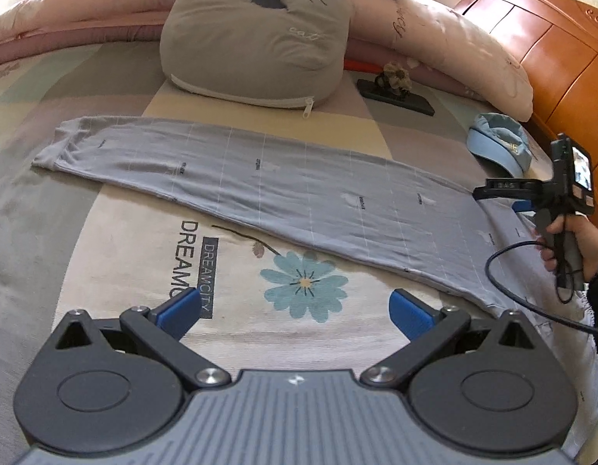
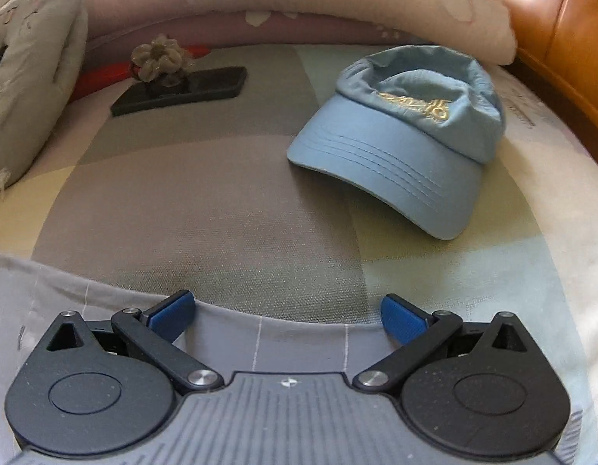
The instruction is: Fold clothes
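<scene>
Left wrist view: one soft grey trouser garment (image 1: 283,190) lies flat across the bedsheet (image 1: 105,255). Left gripper (image 1: 297,310) and right gripper (image 2: 287,312) both gape empty; one blue cotton cap (image 2: 399,143) sits beyond.

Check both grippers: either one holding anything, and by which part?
Nothing held. Left gripper is open above the bedsheet; right gripper is open over the edge of the grey trousers, not clamped on it.
</scene>
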`<state>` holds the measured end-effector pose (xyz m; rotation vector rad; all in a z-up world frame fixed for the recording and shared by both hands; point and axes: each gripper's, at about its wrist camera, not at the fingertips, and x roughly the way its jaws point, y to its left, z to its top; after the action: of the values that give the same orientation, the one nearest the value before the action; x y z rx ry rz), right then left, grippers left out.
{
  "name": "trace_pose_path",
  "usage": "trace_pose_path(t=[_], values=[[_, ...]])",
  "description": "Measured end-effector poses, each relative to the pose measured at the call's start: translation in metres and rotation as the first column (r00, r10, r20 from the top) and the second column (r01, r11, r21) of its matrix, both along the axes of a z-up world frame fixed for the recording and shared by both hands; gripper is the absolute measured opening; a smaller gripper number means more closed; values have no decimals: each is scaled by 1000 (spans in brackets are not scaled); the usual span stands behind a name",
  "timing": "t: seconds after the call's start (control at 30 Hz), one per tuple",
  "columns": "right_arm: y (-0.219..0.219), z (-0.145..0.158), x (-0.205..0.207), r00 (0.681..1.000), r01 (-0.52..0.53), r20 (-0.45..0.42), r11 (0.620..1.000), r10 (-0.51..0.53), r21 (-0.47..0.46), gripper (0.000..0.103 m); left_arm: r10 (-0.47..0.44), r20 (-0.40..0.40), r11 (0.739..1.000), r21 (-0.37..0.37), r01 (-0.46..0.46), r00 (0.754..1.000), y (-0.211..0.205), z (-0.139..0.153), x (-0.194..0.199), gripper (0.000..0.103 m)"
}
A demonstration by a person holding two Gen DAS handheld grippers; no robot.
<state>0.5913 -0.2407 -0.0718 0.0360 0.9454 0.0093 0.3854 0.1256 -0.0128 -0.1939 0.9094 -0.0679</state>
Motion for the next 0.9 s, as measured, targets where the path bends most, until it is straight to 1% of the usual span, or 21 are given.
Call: trace_pose_path(t=[0.07,0.13,0.2,0.27,0.37,0.47,0.57,0.67,0.73,0.8,0.87,0.9], values=[[-10,11,-13,1000,-8,13,999,8,42,103,-1,6,1000,1,1,1000,1,1,0,102],[-26,29,-41,997,-40,62,996,35,82,103,2,9,1000,1,-2,1000,2,1,0,102],[-45,42,-80,993,-77,97,994,68,84,103,-4,6,1000,0,4,1000,1,1,2,102],[-62,47,-120,991,-103,97,991,95,82,103,-23,4,1000,5,23,1000,-5,2,5,102],[-87,42,-180,994,-107,46,989,102,107,103,-74,16,997,16,73,997,-20,8,5,102],[-96,29,-233,996,-84,-2,987,85,134,103,-133,43,991,21,133,990,-36,20,-2,102],[-95,22,-267,997,-82,19,980,80,183,103,-192,69,981,36,190,979,-53,33,-13,102],[-94,11,-282,997,-76,42,974,68,215,103,-235,84,971,64,230,968,-67,42,-29,102],[-98,5,-291,997,-56,54,982,47,180,103,-248,89,968,71,242,965,-71,46,-40,102],[-106,2,-307,997,-51,64,988,42,145,103,-256,90,966,71,250,963,-72,49,-52,102],[-112,2,-324,996,-60,75,992,52,113,103,-248,80,967,73,242,966,-73,47,-60,102],[-115,1,-331,997,-50,58,995,45,89,103,-243,73,969,75,237,967,-73,46,-63,102]])
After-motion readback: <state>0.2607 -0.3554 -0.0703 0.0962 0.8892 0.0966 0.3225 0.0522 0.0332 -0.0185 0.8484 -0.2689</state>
